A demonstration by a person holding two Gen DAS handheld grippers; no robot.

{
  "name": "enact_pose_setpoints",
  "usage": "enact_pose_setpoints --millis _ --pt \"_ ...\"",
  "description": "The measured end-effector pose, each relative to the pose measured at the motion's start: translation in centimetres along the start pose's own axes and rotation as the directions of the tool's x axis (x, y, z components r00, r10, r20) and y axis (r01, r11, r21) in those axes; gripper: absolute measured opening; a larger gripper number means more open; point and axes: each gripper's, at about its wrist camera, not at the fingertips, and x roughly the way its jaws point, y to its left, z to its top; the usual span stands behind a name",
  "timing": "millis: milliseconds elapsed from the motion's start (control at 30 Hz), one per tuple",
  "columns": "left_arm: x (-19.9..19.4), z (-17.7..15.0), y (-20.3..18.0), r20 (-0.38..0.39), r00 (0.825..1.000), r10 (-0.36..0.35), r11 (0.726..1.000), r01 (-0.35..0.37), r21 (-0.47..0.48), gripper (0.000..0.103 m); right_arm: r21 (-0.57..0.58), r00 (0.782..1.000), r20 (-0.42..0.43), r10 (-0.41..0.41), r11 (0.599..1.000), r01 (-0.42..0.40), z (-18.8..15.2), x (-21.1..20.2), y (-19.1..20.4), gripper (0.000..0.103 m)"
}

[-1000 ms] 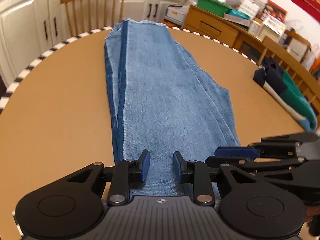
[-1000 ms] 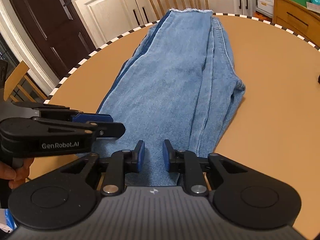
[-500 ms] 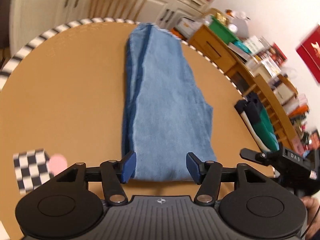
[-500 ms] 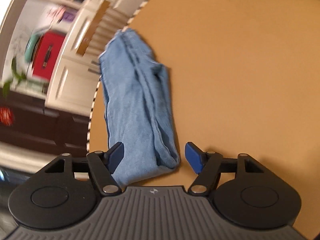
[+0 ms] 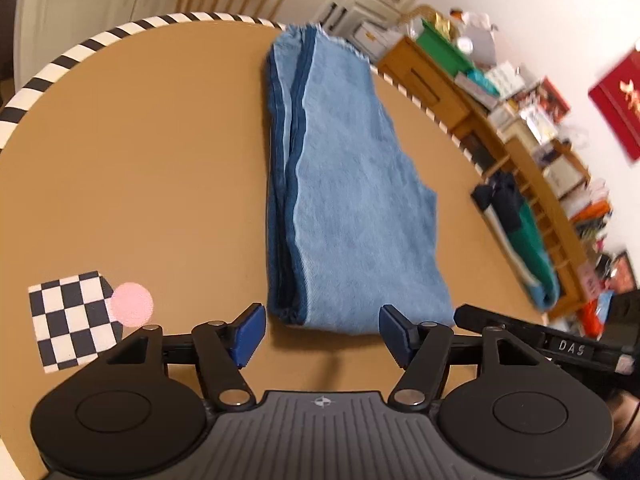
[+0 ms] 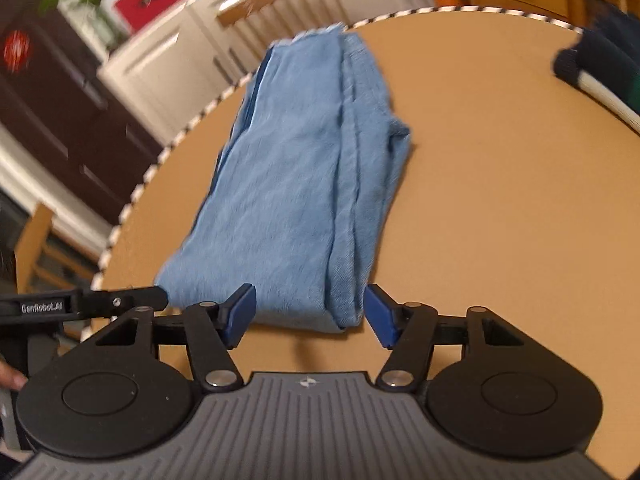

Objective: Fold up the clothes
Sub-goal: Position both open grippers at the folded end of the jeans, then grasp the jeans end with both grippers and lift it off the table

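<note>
Left wrist view: left gripper (image 5: 321, 333) has its jaws spread wide with nothing between the blue pads (image 5: 249, 331); it sits just short of the near folded end of the jeans (image 5: 352, 208), not touching the cloth. Right wrist view: right gripper (image 6: 309, 313) is likewise spread wide and empty, its pads (image 6: 239, 312) on either side of the jeans' near end; I cannot tell whether they touch the cloth. The jeans lie flat on the round brown table (image 5: 140, 152), folded lengthwise into a long strip that runs from the near end by the grippers to frayed hems at the table's far edge. Darker denim layers show along the strip's left side in the left view. The right gripper's own body (image 5: 568, 346) shows just right of the jeans' near end in the left view; the left gripper's body (image 6: 80, 304) shows just left of it in the right view. A checkered marker (image 5: 72, 320) with a pink dot (image 5: 131, 304) lies on the table left of the jeans' near end. A dark and green folded garment (image 5: 520, 232) lies at the table's edge, well apart to the right of the jeans. A wooden chair (image 6: 276, 4) stands beyond the jeans' hem end.
</note>
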Motion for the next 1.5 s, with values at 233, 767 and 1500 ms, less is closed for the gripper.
enact_pose_setpoints --millis 233,767,1500 --pt "1.0 0.3 0.5 0.007 1.000 0.005 1.000 -0.006 0.026 0.066 -0.013 0.995 -0.018 -0.094 0.996 0.094 0.0 1.3 -0.2 0.063" --pt "2.6 1.1 6.5 -0.004 0.971 -0.241 0.792 0.195 -0.578 0.071 0.581 0.980 -0.032 0.197 0.801 -0.142 0.5 1.9 -7.6 0.048" --pt "4.1 -1.2 6.2 0.185 0.933 -0.309 0.570 0.337 -0.749 0.070 0.558 0.927 0.028 0.374 0.764 -0.325 5.4 -1.1 -6.0 0.014"
